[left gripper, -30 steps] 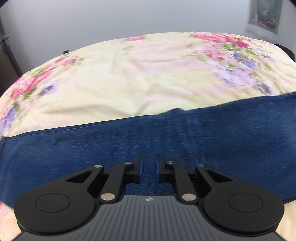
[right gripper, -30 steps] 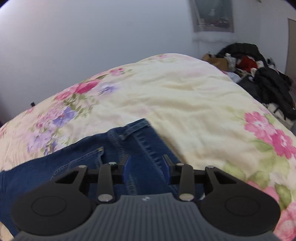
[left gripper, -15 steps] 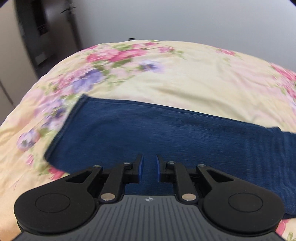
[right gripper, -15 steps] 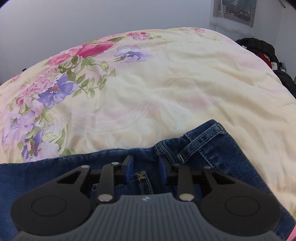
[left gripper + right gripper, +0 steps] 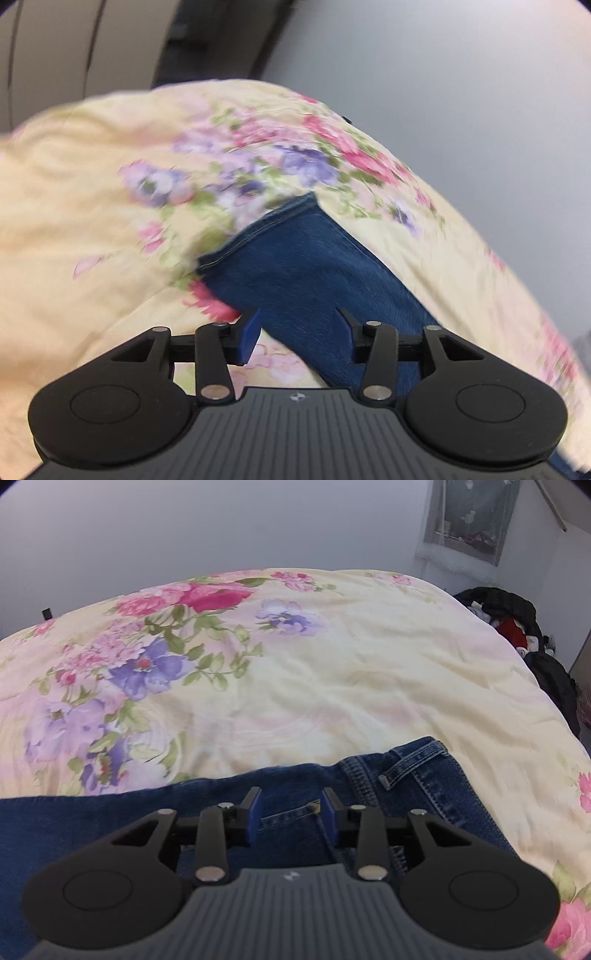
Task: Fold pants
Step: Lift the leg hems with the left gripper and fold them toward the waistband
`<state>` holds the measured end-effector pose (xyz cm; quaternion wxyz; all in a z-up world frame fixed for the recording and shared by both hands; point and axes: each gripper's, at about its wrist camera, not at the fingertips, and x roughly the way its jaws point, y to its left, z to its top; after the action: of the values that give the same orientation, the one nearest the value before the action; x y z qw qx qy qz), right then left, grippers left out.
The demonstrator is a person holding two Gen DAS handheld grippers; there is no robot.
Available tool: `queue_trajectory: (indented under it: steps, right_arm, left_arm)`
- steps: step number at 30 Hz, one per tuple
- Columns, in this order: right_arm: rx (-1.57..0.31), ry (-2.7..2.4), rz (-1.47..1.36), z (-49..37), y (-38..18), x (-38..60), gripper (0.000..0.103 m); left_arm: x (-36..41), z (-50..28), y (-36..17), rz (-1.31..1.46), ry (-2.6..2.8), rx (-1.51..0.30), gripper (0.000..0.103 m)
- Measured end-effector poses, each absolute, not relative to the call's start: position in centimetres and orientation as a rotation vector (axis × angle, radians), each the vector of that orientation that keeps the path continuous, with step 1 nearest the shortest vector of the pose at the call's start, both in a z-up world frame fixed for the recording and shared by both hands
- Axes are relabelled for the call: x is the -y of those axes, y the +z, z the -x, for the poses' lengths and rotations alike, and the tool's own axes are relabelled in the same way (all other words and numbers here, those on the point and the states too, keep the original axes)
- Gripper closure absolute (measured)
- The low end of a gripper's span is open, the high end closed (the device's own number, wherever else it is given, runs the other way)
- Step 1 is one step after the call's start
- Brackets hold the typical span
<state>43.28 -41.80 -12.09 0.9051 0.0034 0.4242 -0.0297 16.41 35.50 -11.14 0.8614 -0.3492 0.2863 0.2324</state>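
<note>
Dark blue jeans lie flat on a floral bedspread. In the left wrist view the leg end of the jeans (image 5: pixel 295 273) with its stitched hem runs away from me; my left gripper (image 5: pixel 297 332) is open just above the leg, near its left edge. In the right wrist view the waist part of the jeans (image 5: pixel 369 786) with a belt loop and pocket seams lies under my right gripper (image 5: pixel 291 810), which is open and holds nothing.
The cream bedspread (image 5: pixel 295 686) with pink and purple flowers spreads wide beyond the jeans. A pile of dark clothes (image 5: pixel 517 627) lies off the bed at far right. A grey wall (image 5: pixel 443 92) stands behind the bed.
My left gripper has swung left along the leg to the hem end and opened wide. My right gripper has shifted slightly over the waist and stays open.
</note>
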Motion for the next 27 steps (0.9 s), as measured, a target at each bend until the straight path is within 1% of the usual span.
queue_trajectory:
  steps: [5, 6, 11, 13, 15, 16, 19, 21, 22, 23, 24, 26, 27]
  right_arm:
    - [-0.912, 0.069, 0.039, -40.6, -11.6, 36.0, 0.070]
    - [-0.914, 0.085, 0.056, -40.1, -11.6, 34.9, 0.069]
    - [-0.939, 0.138, 0.097, -38.3, -11.6, 30.7, 0.067]
    - [-0.952, 0.149, 0.098, -37.9, -11.6, 29.7, 0.067]
    - [-0.963, 0.158, 0.097, -37.5, -11.5, 28.9, 0.067]
    - [-0.968, 0.166, 0.097, -37.4, -11.5, 28.5, 0.067]
    - [-0.977, 0.180, 0.119, -37.0, -11.5, 27.6, 0.067]
    - [-0.979, 0.186, 0.132, -36.9, -11.6, 27.1, 0.067]
    - [-0.983, 0.192, 0.131, -36.9, -11.6, 26.8, 0.067]
    - [-0.983, 0.201, 0.127, -37.0, -11.5, 26.5, 0.068]
    - [-0.984, 0.223, 0.118, -37.0, -11.4, 26.0, 0.072]
    - [-0.990, 0.274, 0.103, -37.3, -11.4, 24.4, 0.077]
    - [-0.995, 0.299, 0.103, -37.6, -11.5, 23.1, 0.078]
  left_arm:
    - [-38.9, -14.9, -14.7, 0.997, 0.448, -0.560, 0.051]
    - [-39.4, -15.0, -15.6, 1.041, 0.439, -0.564, 0.051]
    - [-41.5, -15.8, -19.5, 1.173, 0.421, -0.519, 0.052]
    - [-42.3, -16.5, -20.7, 1.221, 0.410, -0.492, 0.056]
    - [-43.1, -17.4, -21.2, 1.230, 0.402, -0.480, 0.063]
    - [-43.5, -17.8, -21.4, 1.233, 0.401, -0.477, 0.064]
    - [-44.2, -19.2, -21.5, 1.216, 0.405, -0.501, 0.071]
    - [-44.4, -20.0, -20.7, 1.163, 0.415, -0.526, 0.083]
    - [-44.3, -20.4, -20.1, 1.130, 0.425, -0.534, 0.085]
    - [-44.0, -20.5, -19.1, 1.079, 0.437, -0.526, 0.092]
    - [-43.8, -20.6, -18.2, 1.033, 0.445, -0.516, 0.096]
    - [-43.5, -20.9, -16.6, 0.967, 0.466, -0.514, 0.097]
    - [-43.3, -21.0, -16.1, 0.946, 0.463, -0.511, 0.098]
